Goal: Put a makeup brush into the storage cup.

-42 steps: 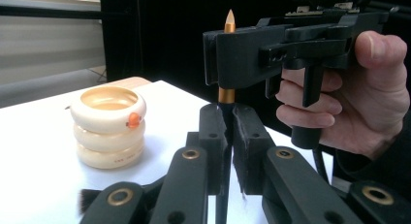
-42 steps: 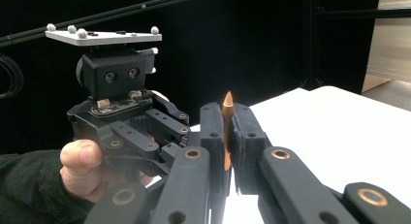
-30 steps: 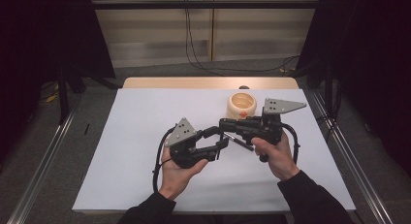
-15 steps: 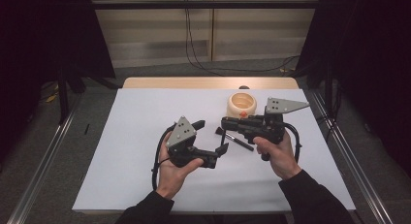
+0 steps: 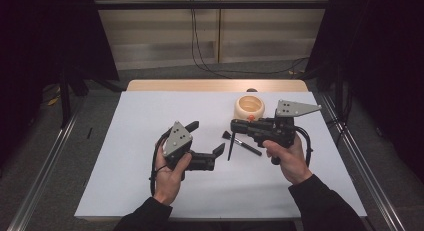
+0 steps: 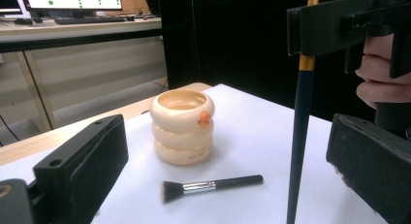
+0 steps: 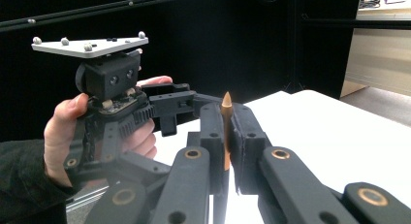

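My right gripper [image 5: 234,125] is shut on a thin dark stick [image 5: 231,147] with an orange top, which hangs down toward the white table. In the right gripper view the jaws [image 7: 226,118] pinch its orange end [image 7: 226,105]. My left gripper [image 5: 206,137] stands open to the left of the stick with nothing between its jaws, which have just been opening. The left gripper view looks past its wide jaws [image 6: 230,151] at the stick [image 6: 300,136], a small black makeup brush [image 6: 213,186] lying flat, and a cream ringed cup [image 6: 182,127].
The cream cup [image 5: 249,106] stands at the back right of the white table top [image 5: 125,181], just behind the right gripper. The makeup brush [image 5: 247,146] lies under the right gripper. Dark curtains flank the table.
The left gripper's jaws have spread wide and it has drawn back to the left, away from the right gripper. The stick stays in the right gripper, which has not moved.
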Demonstrator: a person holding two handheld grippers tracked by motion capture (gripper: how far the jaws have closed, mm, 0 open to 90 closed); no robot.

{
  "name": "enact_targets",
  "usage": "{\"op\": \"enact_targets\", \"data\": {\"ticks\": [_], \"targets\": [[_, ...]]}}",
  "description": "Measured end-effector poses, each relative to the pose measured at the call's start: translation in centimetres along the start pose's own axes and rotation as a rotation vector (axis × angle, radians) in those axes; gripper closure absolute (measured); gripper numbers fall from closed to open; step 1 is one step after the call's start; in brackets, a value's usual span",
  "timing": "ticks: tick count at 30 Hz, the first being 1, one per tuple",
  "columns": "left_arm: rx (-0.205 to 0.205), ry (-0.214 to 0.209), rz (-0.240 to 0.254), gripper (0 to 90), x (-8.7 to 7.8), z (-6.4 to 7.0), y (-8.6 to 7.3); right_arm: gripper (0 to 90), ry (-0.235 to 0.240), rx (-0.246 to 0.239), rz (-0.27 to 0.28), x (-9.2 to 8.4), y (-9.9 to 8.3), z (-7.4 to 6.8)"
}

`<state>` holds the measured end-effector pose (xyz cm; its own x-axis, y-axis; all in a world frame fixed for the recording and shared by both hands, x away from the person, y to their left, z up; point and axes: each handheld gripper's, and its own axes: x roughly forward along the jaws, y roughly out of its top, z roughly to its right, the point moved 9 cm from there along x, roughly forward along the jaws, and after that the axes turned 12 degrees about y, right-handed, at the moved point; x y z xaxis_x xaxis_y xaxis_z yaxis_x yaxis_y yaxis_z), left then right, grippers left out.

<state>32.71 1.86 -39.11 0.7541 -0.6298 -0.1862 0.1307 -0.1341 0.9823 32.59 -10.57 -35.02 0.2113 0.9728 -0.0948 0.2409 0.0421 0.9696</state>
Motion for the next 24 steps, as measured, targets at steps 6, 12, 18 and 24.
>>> {"op": "enact_targets", "data": {"ticks": [6,12,18,24], "targets": [[-0.010,0.035,0.014,0.9,-0.6,-1.0,-0.4,84.7,-0.008,-0.001,0.004,-0.2,0.0,0.1],[-0.002,0.056,0.032,1.0,-1.6,-2.3,-0.4,84.7,-0.014,-0.001,0.005,-0.4,0.0,0.3],[-0.020,0.087,0.022,0.8,-2.6,-3.6,-1.3,84.7,-0.025,-0.007,0.005,-0.6,0.0,0.4],[-0.016,0.128,0.010,0.9,-3.7,-4.7,-2.7,84.7,-0.043,-0.013,0.000,-0.8,-0.1,0.8]]}}
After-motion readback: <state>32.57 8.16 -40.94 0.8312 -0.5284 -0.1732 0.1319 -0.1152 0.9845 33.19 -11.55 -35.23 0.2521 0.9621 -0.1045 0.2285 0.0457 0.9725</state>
